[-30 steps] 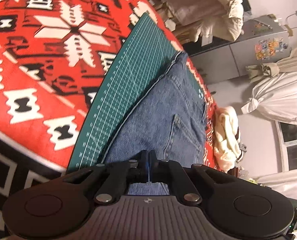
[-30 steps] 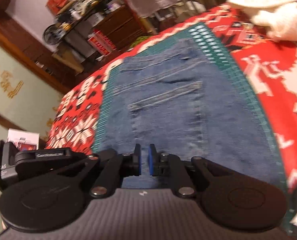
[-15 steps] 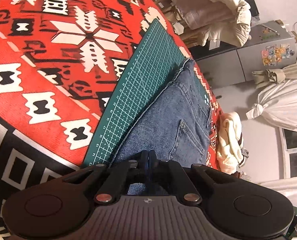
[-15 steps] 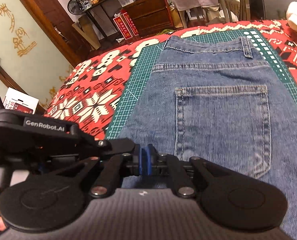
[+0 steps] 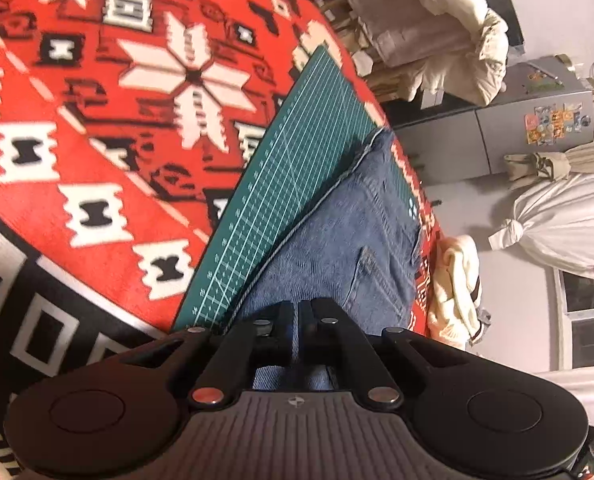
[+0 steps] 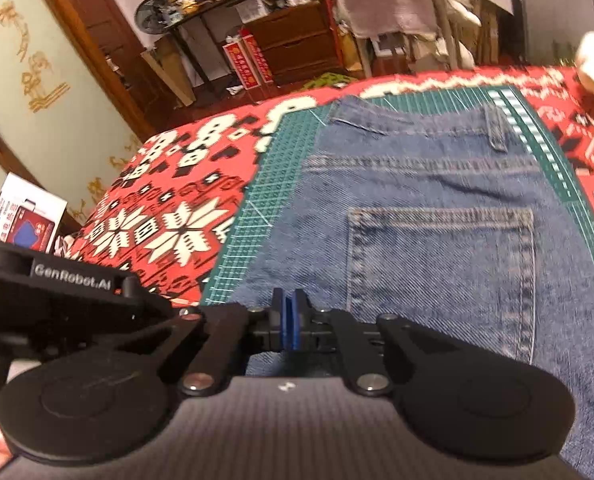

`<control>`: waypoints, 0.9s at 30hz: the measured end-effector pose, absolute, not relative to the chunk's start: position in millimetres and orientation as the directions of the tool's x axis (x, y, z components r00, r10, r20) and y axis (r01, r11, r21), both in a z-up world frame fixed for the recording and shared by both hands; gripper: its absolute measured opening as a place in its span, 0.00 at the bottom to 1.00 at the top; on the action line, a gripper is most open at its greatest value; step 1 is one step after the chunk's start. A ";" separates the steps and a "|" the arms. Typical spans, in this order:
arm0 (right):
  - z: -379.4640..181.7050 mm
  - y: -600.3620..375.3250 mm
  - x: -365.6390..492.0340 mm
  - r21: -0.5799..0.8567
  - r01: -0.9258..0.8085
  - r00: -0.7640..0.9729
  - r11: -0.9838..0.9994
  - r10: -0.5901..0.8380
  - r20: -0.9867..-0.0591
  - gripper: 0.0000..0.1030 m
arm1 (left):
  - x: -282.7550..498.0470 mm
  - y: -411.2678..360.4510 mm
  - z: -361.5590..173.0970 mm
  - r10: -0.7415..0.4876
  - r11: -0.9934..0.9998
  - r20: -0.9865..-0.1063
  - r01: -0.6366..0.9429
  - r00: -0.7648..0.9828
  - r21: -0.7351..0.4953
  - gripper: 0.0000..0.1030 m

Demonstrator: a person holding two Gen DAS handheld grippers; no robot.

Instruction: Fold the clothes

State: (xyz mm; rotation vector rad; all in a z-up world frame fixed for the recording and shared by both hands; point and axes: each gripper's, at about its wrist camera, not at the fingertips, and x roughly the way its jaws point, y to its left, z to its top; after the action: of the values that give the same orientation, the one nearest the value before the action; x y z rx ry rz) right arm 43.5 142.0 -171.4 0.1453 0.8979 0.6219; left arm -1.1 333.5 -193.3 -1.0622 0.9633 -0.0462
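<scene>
Mat edge: the green cutting mat (image 5: 281, 184) shows a bare gridded strip along the jeans' left side; a narrow strip also runs past the waistband and along the right side in the right wrist view.
Surroundings: red patterned blanket (image 5: 137, 120) lies under the mat on all visible sides; a cream garment (image 5: 457, 280) sits on the blanket beyond the jeans' far side.
Left gripper (image 5: 299, 312): low over the near denim edge, fingers nearly together with a fold of denim pinched between them.
Right gripper (image 6: 288, 312): low at the near edge, blue pads pressed flat together; whether cloth is caught cannot be told.
Jeans (image 6: 437, 220): blue denim, flat on the mat, back pocket up, waistband at the far end.
</scene>
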 end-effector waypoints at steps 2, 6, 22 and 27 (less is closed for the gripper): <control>-171.0 147.1 40.4 0.359 -0.470 0.454 0.806 0.570 -0.685 0.04 | -0.7 334.5 -194.4 -0.458 0.530 -0.651 -0.403 0.605 -0.746 0.03; -175.3 154.9 35.3 0.308 -0.504 0.470 0.807 0.556 -0.685 0.00 | -0.4 336.1 -198.5 -0.459 0.527 -0.658 -0.413 0.597 -0.743 0.03; -166.1 118.0 50.6 0.392 -0.386 0.511 0.835 0.547 -0.663 0.04 | 3.2 332.9 -194.5 -0.482 0.523 -0.613 -0.355 0.626 -0.775 0.04; -173.0 109.0 59.9 0.449 -0.344 0.497 0.825 0.565 -0.658 0.04 | 5.3 330.5 -196.8 -0.492 0.527 -0.613 -0.349 0.618 -0.775 0.04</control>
State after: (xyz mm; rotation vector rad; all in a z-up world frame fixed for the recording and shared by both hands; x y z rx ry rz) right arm 59.9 109.0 -173.0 0.2736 0.8943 0.5586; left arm 5.3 330.5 -196.8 -1.0541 0.9463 -0.1030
